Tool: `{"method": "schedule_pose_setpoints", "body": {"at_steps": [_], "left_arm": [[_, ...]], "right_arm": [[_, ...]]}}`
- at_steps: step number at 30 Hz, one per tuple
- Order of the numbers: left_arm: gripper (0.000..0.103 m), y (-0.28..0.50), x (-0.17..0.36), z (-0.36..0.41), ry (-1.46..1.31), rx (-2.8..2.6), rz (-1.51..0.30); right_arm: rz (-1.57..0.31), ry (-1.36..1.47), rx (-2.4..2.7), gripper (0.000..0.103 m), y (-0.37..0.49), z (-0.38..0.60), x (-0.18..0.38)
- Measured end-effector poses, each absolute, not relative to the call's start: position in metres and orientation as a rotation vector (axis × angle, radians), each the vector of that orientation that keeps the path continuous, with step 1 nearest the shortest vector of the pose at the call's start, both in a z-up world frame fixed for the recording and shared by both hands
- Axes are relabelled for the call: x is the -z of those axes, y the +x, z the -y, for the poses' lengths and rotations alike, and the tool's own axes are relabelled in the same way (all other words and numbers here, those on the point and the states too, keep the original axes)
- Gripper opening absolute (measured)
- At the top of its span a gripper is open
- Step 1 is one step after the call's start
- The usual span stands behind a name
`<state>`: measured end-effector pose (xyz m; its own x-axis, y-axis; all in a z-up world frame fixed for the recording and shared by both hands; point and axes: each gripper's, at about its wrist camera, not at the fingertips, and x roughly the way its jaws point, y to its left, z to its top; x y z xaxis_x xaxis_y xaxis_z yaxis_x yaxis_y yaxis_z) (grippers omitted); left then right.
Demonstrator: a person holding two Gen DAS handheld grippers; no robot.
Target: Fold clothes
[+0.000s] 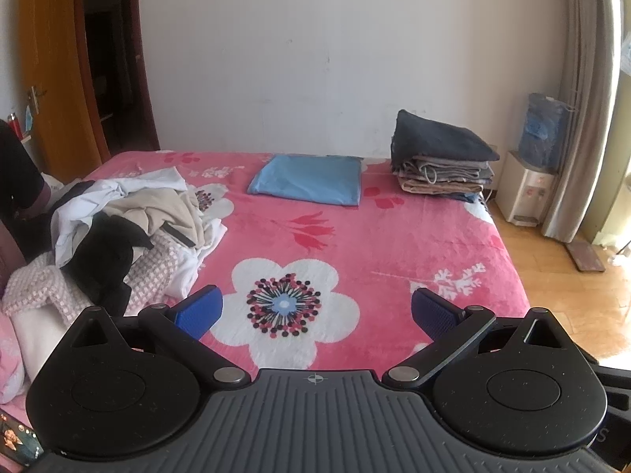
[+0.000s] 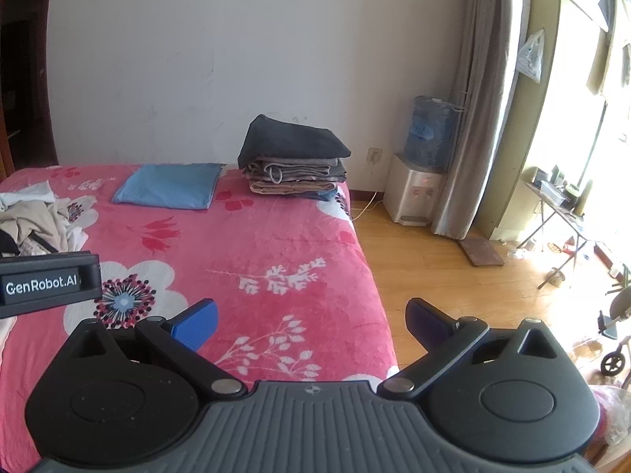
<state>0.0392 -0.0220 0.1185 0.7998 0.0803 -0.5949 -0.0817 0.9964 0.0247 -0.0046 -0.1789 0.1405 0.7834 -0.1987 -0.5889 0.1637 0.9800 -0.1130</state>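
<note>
Both the left tongs (image 1: pixel 315 309) and the right tongs (image 2: pixel 311 321) are apart and empty over the bed (image 1: pixel 394 244), with a folded stack (image 1: pixel 443 161) and a blue folded piece (image 1: pixel 307 175) done, while the unfolded heap (image 1: pixel 130 224) remains.

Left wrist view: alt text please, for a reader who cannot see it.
An open left gripper hovers empty over a pink floral bedspread. A heap of unfolded clothes lies to the left; a folded blue garment and a stack of folded clothes sit by the far wall.

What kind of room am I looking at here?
Most likely a bedroom in a home. A bed with a pink floral blanket fills the view, loose clothes are heaped on it beside a folded stack, and a water dispenser stands by the curtain.
</note>
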Motion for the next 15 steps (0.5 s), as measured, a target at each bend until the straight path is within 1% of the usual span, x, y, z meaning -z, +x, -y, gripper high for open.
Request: {"method": "schedule_pose_setpoints", "body": {"at_steps": [15], "left_arm": [[0.103,0.0355,-0.121,0.0167,0.009,-0.095,-0.614]], "right_arm": [[-0.647,-0.084,0.19,0.103,-0.0056,0.1697,-0.1394]]}}
